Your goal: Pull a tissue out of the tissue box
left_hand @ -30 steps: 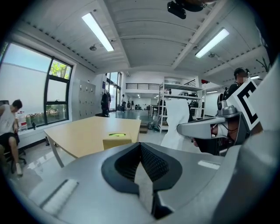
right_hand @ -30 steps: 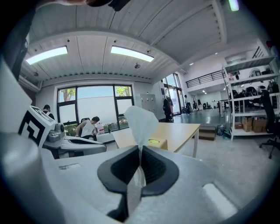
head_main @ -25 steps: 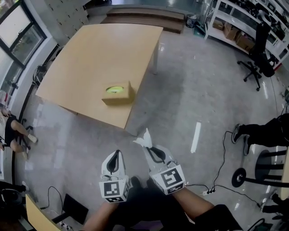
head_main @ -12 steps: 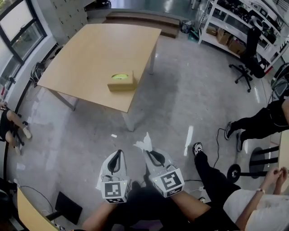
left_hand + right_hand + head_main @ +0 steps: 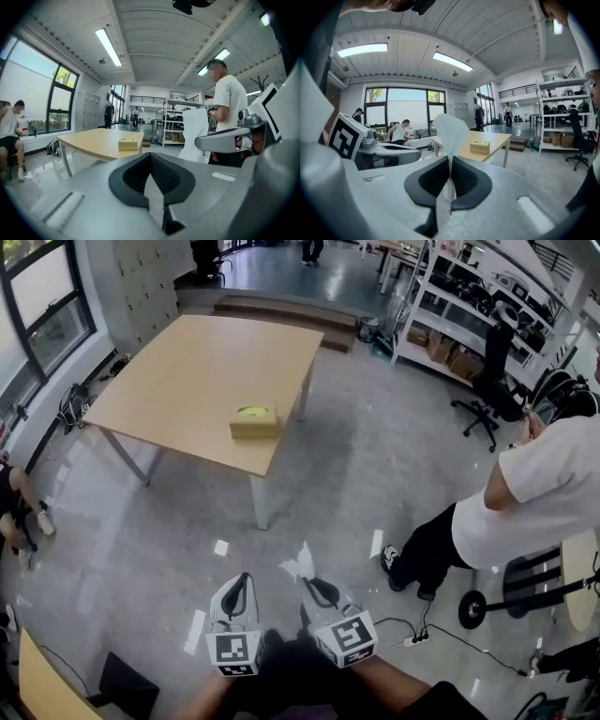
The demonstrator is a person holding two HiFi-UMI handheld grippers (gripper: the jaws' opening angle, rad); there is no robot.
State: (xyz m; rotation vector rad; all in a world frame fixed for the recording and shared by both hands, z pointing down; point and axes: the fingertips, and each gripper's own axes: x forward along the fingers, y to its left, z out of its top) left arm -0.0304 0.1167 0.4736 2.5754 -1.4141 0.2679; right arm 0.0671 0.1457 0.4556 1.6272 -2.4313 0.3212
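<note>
The tan tissue box [image 5: 254,421] with a yellow-green top opening stands near the front edge of the wooden table [image 5: 187,371], far ahead of both grippers. The box shows in the left gripper view [image 5: 127,145] and the right gripper view [image 5: 480,147] too. My right gripper [image 5: 308,581] is shut on a white tissue [image 5: 300,563], which stands up crumpled above the jaws [image 5: 450,133]. My left gripper [image 5: 242,579] hangs beside it over the floor, shut, with nothing between its jaws [image 5: 150,158]. From the left gripper the tissue [image 5: 194,136] shows at the right.
A person in a white shirt [image 5: 539,488] stands at the right, near a stool base [image 5: 473,607] and floor cables [image 5: 422,634]. An office chair [image 5: 489,390] and shelves [image 5: 459,306] are at the back right. Someone sits by the windows at the left [image 5: 14,512].
Both grippers, the right one still gripping the tissue, have drawn back from the table, so the box looks smaller and farther. A person in a white shirt has come into view at the right.
</note>
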